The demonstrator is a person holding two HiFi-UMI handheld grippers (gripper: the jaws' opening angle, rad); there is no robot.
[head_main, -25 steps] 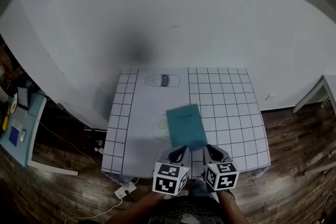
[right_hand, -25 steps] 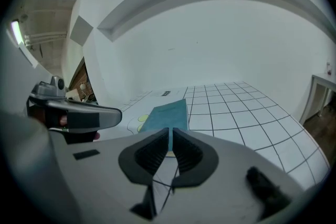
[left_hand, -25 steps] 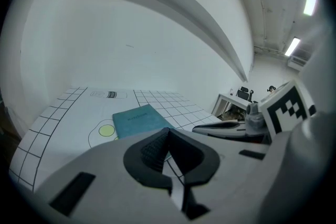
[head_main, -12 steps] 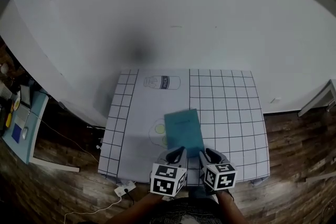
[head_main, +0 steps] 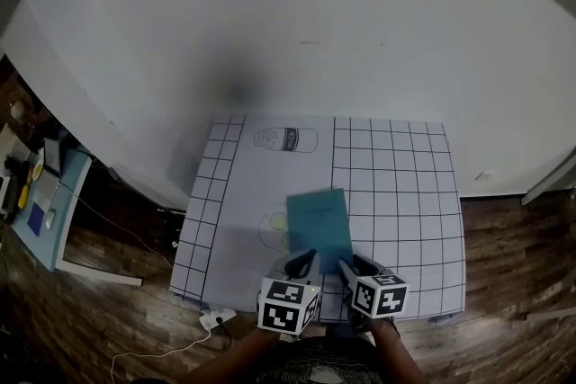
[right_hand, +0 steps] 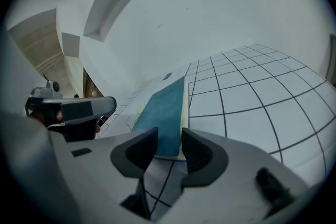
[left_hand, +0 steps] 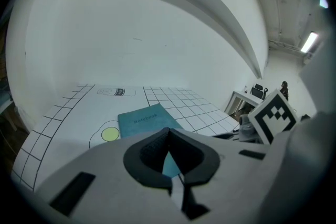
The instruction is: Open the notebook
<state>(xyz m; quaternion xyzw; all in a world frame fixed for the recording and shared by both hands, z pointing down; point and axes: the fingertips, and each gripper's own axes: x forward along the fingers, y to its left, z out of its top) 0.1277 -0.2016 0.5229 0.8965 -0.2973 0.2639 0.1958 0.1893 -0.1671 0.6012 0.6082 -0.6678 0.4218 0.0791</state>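
Note:
A closed teal notebook (head_main: 319,225) lies flat on the gridded white mat (head_main: 396,184), its near edge toward me. My left gripper (head_main: 306,263) is at the notebook's near left corner. In the left gripper view its fingertips meet, with the notebook (left_hand: 144,120) lying just beyond the left gripper (left_hand: 168,132). My right gripper (head_main: 353,267) is at the near right corner. Its jaws are opening. In the right gripper view the right gripper (right_hand: 169,139) stands apart, with the notebook's (right_hand: 163,113) near edge and page block showing in the gap, untouched by the pads.
The mat carries a printed bottle outline (head_main: 286,139) at the back and a fried-egg drawing (head_main: 274,220) left of the notebook. The mat's near edge lies just under the grippers. A power strip and cable (head_main: 216,319) lie on the wooden floor, and a blue desk (head_main: 40,211) stands far left.
The right gripper has sunk a little toward the mat at the notebook's near edge. The notebook and the left gripper keep about the same place.

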